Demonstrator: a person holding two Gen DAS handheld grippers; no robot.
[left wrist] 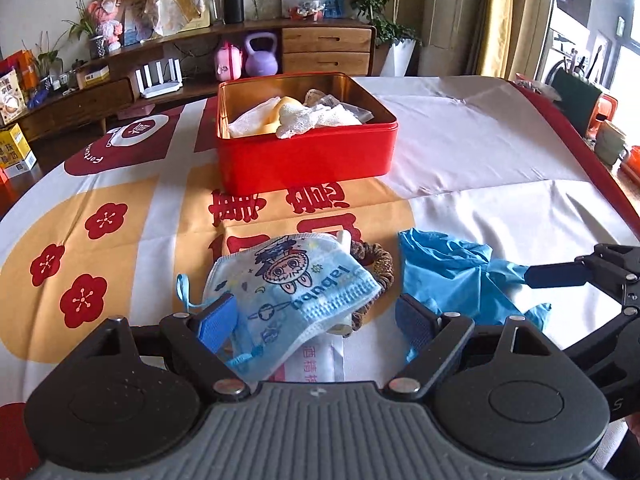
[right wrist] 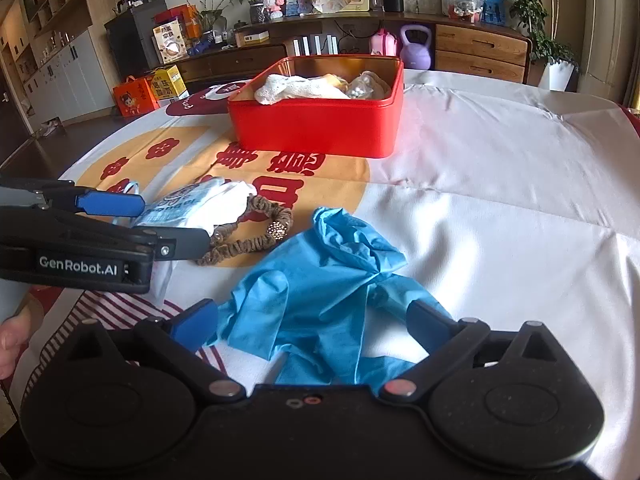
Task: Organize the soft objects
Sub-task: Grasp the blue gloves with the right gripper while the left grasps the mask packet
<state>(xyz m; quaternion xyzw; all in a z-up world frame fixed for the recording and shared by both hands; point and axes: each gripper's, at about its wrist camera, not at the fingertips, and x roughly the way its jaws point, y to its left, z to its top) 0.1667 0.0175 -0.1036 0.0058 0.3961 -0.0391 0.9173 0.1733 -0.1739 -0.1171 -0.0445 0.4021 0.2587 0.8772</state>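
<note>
Left claw [left wrist: 316, 318] wide apart, low over the worktop [left wrist: 480, 152], its blue pads either side of the printed face mask [left wrist: 296, 280] but not pressing it. Mask lies crumpled on top of a brown scrunchie [right wrist: 248, 232] with a beaded knot; a white packet with red print [left wrist: 316, 356] pokes out from under the mask's near edge.

Right claw [right wrist: 316, 322] also wide, hanging over the blue glove [right wrist: 320, 280], fingers straddling it; cannot tell whether the pads touch it. Glove is rumpled, flat on the white part of the cloth, just right of the scrunchie.

Red tin [left wrist: 304, 148] stands open farther back on the worktop, well apart from both claws. Inside: white knitted cloth [left wrist: 316, 118], something yellow [left wrist: 276, 114], a small clear bag of beads [right wrist: 358, 90].

Bit of my hand [right wrist: 12, 340] visible at the left edge of the right wrist view.
</note>
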